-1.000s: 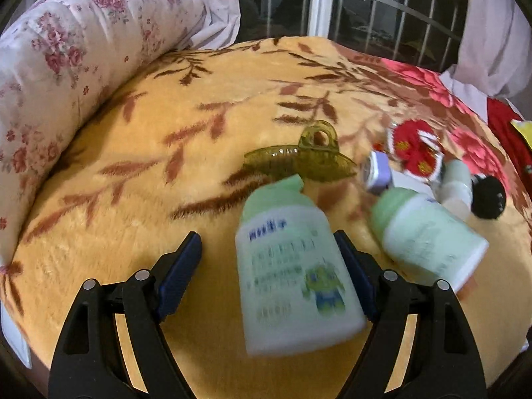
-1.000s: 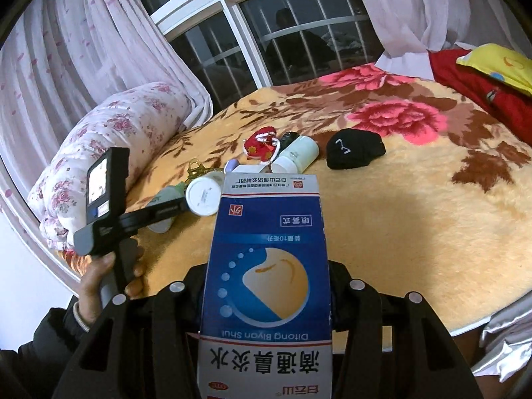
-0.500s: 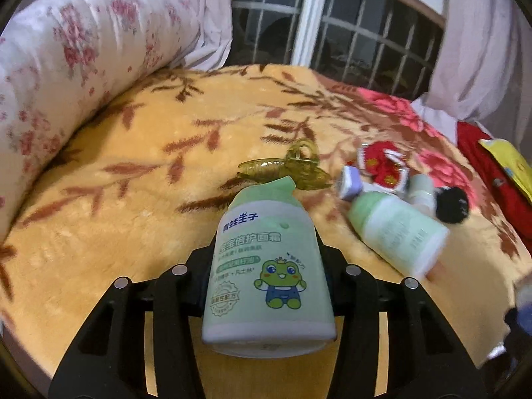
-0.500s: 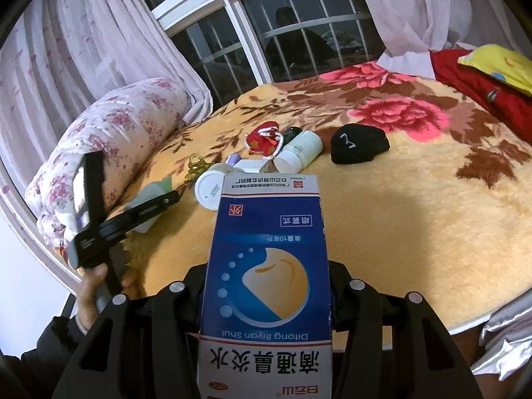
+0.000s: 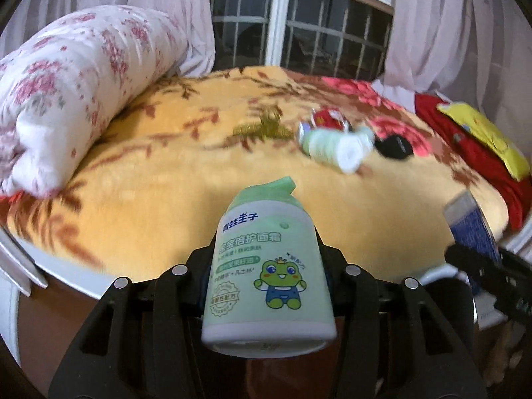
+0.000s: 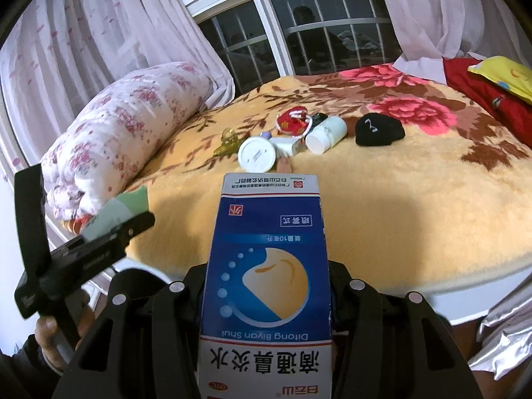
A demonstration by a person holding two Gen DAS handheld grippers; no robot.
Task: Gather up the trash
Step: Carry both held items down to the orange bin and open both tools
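The left gripper [image 5: 266,266] is clamping a green frog-print bottle [image 5: 269,266] and the right gripper [image 6: 266,276] a blue medicine box [image 6: 266,276], both in front of the bed [image 6: 399,206].

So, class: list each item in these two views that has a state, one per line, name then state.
Left gripper: shut on the green frog lotion bottle, lifted off the bed.
Right gripper: shut on the blue medicine box.
White bottle: lying on its side on the yellow blanket.
Black cap: resting on blanket.
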